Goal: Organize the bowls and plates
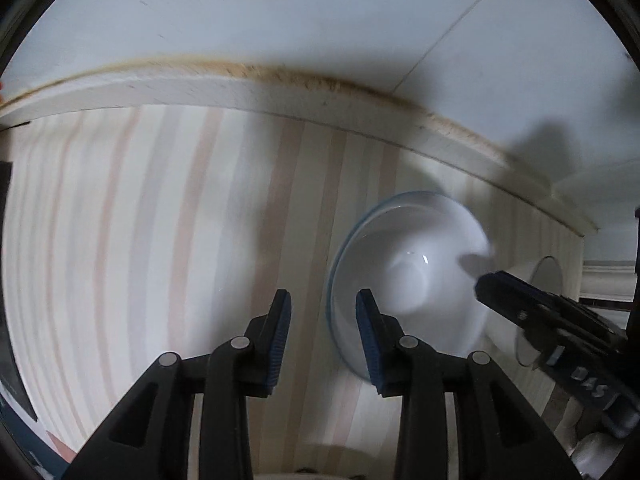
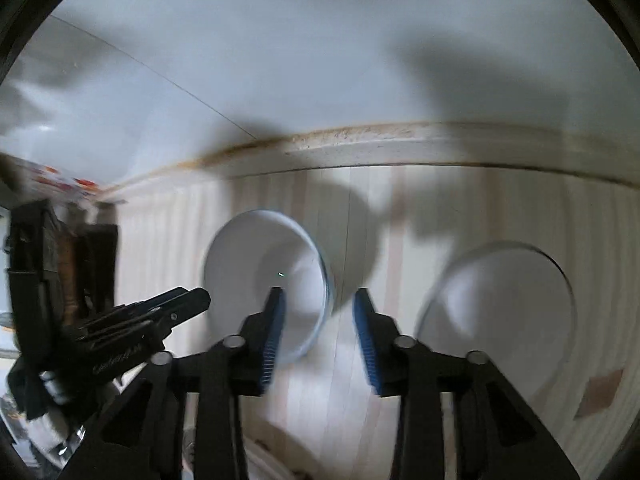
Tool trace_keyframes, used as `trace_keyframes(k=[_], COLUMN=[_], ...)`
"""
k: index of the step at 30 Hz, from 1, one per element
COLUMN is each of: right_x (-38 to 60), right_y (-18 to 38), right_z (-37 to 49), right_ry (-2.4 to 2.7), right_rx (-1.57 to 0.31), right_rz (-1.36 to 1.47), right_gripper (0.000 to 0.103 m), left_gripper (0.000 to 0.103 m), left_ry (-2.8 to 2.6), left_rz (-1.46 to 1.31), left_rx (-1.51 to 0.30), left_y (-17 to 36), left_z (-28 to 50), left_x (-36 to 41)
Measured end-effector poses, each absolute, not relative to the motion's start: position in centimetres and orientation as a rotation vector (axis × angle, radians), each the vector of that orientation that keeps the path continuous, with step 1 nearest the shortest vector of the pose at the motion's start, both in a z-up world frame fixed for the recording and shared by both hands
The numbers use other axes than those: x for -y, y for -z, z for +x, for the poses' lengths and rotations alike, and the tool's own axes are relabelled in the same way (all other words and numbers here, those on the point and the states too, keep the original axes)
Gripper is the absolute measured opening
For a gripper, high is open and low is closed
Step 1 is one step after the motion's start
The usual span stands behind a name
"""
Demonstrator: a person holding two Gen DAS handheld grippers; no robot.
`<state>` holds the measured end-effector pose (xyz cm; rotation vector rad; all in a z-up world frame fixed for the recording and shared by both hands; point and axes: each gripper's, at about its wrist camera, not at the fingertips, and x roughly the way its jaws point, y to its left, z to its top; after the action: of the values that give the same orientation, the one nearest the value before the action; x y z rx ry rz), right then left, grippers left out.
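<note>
Bowls number two on the striped wooden counter [image 1: 160,240], both white and both blurred. In the left wrist view, going from left to right, comes first the bare striped surface, then the left gripper [image 1: 324,332] with its two blue-padded fingers standing apart and nothing between them, and then the first bowl [image 1: 408,276], rimmed in pale blue and lying just beyond the right-hand finger. Further right the second bowl [image 1: 536,308] shows only as an edge behind the right gripper [image 1: 486,284], which reaches in from the right edge over the first bowl's far rim; whether it touches that rim I cannot tell. Letters on this gripper's body read roughly "DAS", though they are small and soft.

In the right wrist view the left gripper [image 2: 200,298] enters from the left, its fingers seen side-on so that their spacing cannot be judged there; white script runs along its body, too smeared to read. Next comes the first bowl [image 2: 260,272], partly behind the left finger of the right gripper [image 2: 318,340]. That gripper's two blue pads stand apart over bare wood, gripping nothing. Rightmost lies the second bowl [image 2: 500,320], well apart from the first. A pale back ledge [image 2: 400,148] and a white wall [image 2: 320,60] close off the counter.
</note>
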<state>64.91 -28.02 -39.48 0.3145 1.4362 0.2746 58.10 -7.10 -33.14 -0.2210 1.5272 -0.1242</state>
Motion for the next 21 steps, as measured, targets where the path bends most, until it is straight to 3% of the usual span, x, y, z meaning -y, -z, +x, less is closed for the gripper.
trace_keyframes(k=[3,13,21], right_x=[26.9,26.8,26.9], right_y=[41.5,41.2,38.2], right_z=[65.7,65.4,64.0], right_ry=[-0.266,-0.256,-0.267], right_rx=[-1.481,-1.486,-1.454], right_rz=[0.255,0.212,0.209], right_gripper=[0.014,0.013,0.013], left_gripper=[0.013,0.012,0.012], left_ry=[0.146,0.14,0.154], left_rz=[-0.2,-0.138,-0.094], left_rx=[-1.523,-1.502,-1.442], left_y=[34.0,33.6,29.6], left_z=[58.1,57.0,54.9], left_x=[8.0,9.5,10.0])
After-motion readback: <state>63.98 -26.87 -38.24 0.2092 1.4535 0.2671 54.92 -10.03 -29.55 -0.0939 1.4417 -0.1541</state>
